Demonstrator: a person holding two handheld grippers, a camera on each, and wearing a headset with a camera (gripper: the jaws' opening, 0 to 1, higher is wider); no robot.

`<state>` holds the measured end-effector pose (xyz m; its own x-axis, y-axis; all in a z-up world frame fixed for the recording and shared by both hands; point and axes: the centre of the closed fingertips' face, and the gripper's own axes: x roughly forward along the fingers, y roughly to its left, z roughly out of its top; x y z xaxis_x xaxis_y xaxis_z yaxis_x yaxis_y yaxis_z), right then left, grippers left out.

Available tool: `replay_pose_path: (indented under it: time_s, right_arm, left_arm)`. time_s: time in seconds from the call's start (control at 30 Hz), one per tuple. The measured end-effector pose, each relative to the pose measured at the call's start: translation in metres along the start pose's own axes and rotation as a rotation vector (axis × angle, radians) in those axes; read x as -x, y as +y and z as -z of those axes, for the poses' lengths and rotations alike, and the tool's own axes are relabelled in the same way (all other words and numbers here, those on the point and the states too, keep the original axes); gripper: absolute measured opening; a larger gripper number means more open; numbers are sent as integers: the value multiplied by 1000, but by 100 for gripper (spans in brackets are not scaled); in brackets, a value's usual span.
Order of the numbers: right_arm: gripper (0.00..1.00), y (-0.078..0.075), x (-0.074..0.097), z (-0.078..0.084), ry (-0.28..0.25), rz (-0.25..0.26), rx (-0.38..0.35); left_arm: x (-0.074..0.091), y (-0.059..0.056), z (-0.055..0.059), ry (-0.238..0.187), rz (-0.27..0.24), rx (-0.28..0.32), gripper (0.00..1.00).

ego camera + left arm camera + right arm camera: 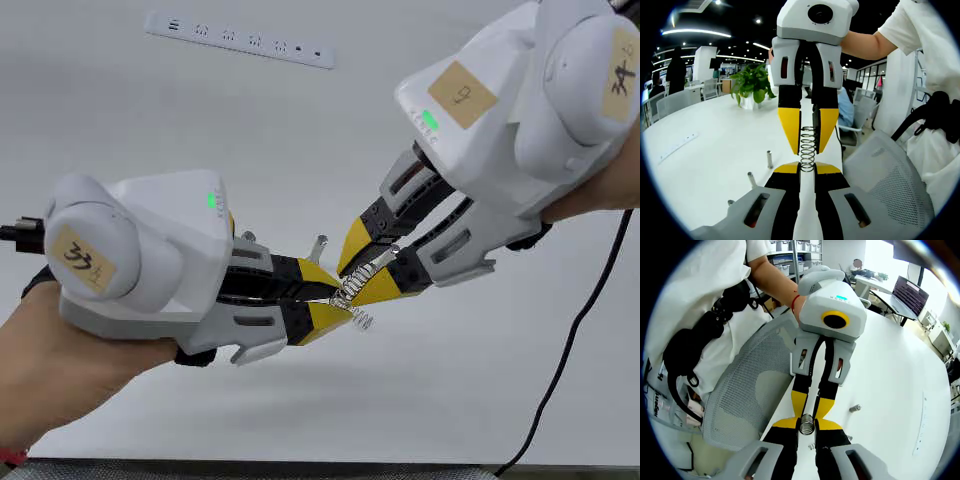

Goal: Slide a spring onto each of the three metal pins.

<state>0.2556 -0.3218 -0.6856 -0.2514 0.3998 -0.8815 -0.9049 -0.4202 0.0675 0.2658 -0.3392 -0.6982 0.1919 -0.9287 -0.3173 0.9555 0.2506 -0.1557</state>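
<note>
Where the left gripper (335, 303) and right gripper (360, 283) meet tip to tip, both jaw pairs pinch one spring (807, 145), hiding the base of a metal pin (319, 246) behind.

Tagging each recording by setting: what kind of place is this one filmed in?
Probably an open-plan office: a mesh office chair at a white table, a potted plant, and an open laptop further back.

Right gripper (806, 423) clamps spring (807, 426); left gripper (810, 413) opposite, gripping it.
</note>
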Motion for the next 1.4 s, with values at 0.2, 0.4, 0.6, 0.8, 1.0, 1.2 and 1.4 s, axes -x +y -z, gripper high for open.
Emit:
replay_pose_path:
  time_s: [0.2,0.4,0.6,0.8,1.0,1.2,1.4]
  right_arm:
    - [7,-1,0,1,13,-8,8]
    - [7,-1,-1,2,24,-13,9]
    - [7,-1,-2,1,26,-10,12]
    - [7,0,-4,0,29,-9,11]
    - [7,-1,-6,-1,23,-4,0]
    - [7,-3,-4,-3,11,1,-10]
    - [7,-9,3,-4,-3,24,-38]
  left_arm:
    - [0,1,1,1,-2,1,6]
    - [-1,2,3,2,-1,3,6]
    - [0,3,3,1,-2,6,6]
    - [0,3,4,0,0,4,6]
    - [2,3,6,-1,-2,-2,7]
    - [5,4,8,-5,-15,-1,11]
    - [17,11,14,-10,-53,5,19]
